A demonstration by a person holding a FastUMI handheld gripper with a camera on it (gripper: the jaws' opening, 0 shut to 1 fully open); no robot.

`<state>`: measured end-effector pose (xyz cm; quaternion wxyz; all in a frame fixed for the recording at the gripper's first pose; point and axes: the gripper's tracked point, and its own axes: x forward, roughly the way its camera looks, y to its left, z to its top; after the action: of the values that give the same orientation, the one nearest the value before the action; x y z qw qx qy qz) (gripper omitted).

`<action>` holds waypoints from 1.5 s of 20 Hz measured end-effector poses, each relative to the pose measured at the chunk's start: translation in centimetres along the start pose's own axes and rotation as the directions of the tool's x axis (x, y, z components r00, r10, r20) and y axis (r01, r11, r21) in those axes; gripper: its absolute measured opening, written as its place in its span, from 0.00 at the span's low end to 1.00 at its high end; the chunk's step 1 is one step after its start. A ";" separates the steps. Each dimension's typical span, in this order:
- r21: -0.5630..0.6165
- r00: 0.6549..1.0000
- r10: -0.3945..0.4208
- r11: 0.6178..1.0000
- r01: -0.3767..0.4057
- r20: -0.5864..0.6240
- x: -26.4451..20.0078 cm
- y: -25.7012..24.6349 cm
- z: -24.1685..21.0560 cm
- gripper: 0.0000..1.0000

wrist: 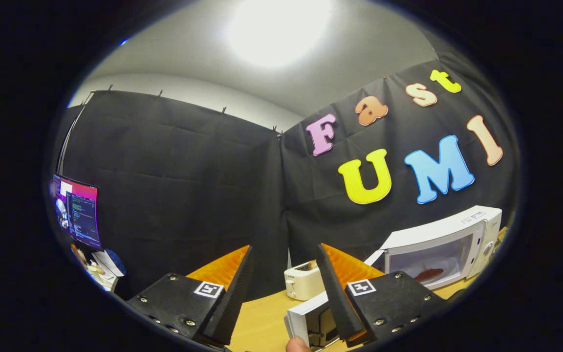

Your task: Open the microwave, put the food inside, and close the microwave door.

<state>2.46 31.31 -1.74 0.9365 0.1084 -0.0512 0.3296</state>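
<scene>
Microwave (450, 244) sits on the wooden table (262, 318), off beyond the right finger, its door (311, 322) swung wide open toward us, edge just beside that finger. Food (429, 274), a reddish piece, lies inside the lit cavity. Gripper (284, 254) hangs raised with its fingers well apart, nothing between them. Toaster (303, 279) stands ahead between the fingers, against the black cloth wall. Monitor (78, 212) glows far off beyond the left finger.
</scene>
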 end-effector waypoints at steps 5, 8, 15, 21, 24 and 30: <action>-0.169 0.989 0.029 0.984 -0.053 -0.142 1.9 5.1 -6.7 0.77; -0.147 0.967 0.009 0.988 -0.047 -0.253 2.6 5.6 -11.5 0.78; -0.161 0.917 -0.055 0.987 -0.010 -0.395 2.7 3.8 -18.3 0.78; -0.231 0.914 -0.139 0.972 0.052 -0.380 1.1 1.8 -18.2 0.74; -0.252 0.909 -0.241 0.955 0.159 -0.340 0.7 0.1 -17.9 0.66; -0.224 0.876 -0.359 0.928 0.297 -0.323 -0.9 -5.5 -17.2 0.21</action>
<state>5.61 30.67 -19.57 0.9780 -0.0255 0.1118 0.1743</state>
